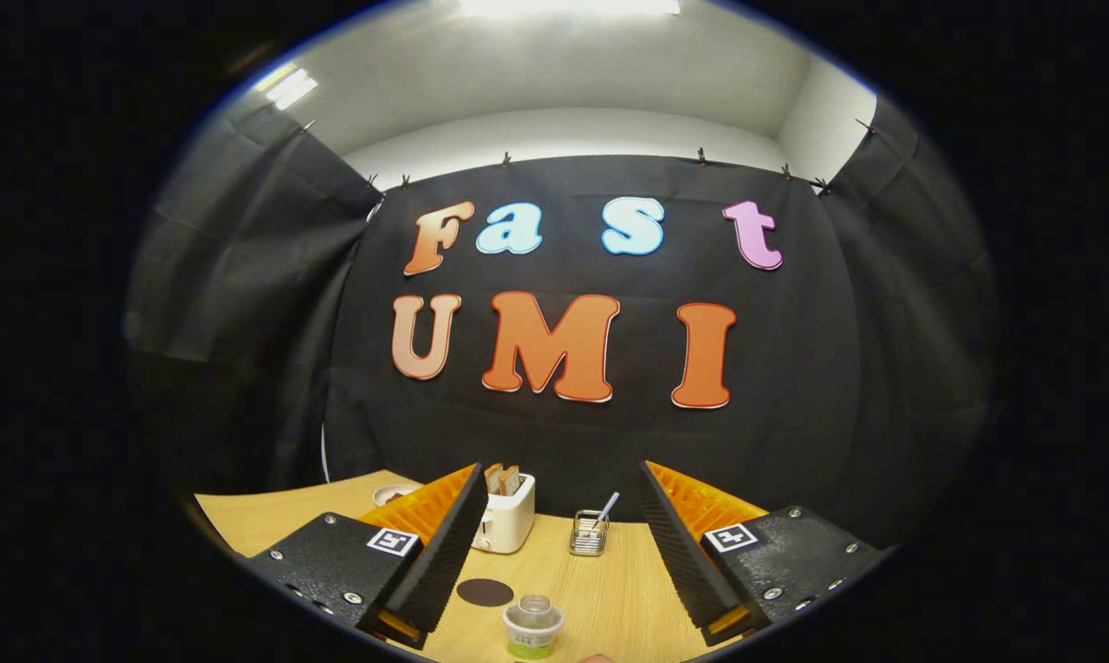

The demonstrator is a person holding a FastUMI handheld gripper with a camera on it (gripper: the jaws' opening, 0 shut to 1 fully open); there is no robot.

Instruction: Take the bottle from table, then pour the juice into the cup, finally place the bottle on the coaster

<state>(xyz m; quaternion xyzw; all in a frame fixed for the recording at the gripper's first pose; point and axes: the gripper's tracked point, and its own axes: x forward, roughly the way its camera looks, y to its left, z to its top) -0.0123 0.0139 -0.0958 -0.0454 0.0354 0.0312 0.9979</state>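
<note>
Tongs (554,543) are held apart, gripping nothing. Between them, low down, the cup (532,626) stands; the coaster (484,592) lies just beside it on the desk (610,589). Bottle location cannot be told; finding and grasping it is judged next.

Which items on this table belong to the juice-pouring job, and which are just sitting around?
Job items:
- bottle, seen from above, between the open fingers of the gripper, not yet grasped
- dark round coaster, beside the left finger

Just lying about:
- white toaster with toast in it
- wire holder with a utensil
- dish behind the left finger
</note>
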